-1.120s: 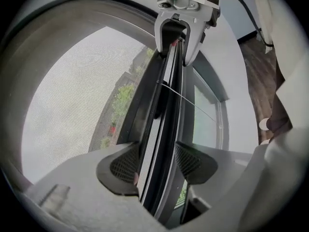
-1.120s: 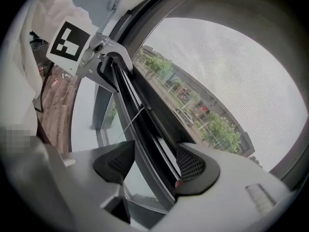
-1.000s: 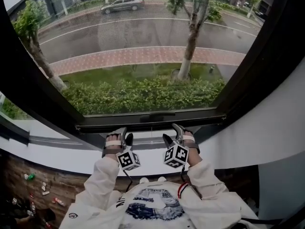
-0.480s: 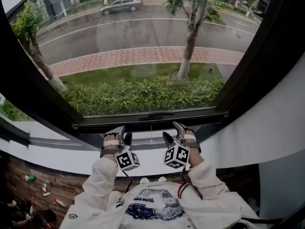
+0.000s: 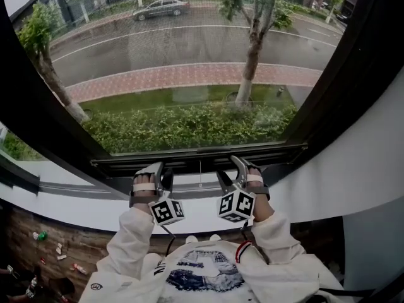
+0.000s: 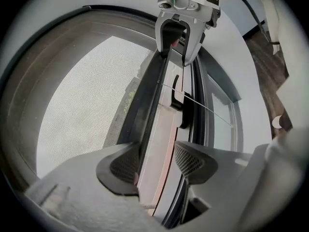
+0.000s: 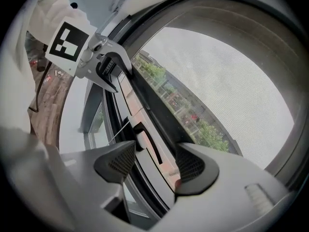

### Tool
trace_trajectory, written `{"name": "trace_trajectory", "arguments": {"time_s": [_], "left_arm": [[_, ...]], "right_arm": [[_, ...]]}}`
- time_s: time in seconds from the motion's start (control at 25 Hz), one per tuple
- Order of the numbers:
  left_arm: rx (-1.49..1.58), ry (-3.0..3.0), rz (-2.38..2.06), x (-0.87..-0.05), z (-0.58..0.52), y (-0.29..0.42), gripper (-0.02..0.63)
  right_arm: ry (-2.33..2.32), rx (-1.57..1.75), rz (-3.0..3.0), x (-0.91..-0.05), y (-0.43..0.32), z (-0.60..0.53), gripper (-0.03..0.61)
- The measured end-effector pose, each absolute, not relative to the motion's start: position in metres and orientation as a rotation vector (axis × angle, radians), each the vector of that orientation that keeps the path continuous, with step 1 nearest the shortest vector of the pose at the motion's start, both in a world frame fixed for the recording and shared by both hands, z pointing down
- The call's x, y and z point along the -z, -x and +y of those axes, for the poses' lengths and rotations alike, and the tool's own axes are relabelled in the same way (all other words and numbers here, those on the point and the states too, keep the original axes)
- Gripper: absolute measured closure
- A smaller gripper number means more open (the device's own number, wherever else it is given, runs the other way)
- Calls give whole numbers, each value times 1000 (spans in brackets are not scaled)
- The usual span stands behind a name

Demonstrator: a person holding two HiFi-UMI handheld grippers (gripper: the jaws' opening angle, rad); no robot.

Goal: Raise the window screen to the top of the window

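Gripping the window screen (image 5: 189,55) by its bottom bar (image 5: 199,154): left gripper (image 5: 161,173) and right gripper (image 5: 230,169) each clamped across it, either side of centre, likely so it lifts level without jamming. Bar sits low, just above the sill (image 5: 76,208); most of the travel remains.

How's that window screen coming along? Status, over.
Left tongs and right tongs clamped on bar. Screen low, bar just above sill, far from top. Nothing seen in the way.
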State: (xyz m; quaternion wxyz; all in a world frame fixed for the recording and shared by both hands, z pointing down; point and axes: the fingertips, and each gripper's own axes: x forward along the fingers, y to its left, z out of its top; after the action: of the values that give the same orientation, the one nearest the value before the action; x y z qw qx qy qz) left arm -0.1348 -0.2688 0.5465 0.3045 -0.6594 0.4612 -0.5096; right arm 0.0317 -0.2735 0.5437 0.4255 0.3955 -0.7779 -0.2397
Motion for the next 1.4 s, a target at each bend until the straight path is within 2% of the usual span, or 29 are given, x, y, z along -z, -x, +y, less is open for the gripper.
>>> {"name": "trace_trajectory", "arguments": {"time_s": [1.4], "left_arm": [[1157, 1654, 1330, -461, -278, 134, 377]], "right_arm": [[-1168, 750, -1917, -454, -32, -282, 333]]}}
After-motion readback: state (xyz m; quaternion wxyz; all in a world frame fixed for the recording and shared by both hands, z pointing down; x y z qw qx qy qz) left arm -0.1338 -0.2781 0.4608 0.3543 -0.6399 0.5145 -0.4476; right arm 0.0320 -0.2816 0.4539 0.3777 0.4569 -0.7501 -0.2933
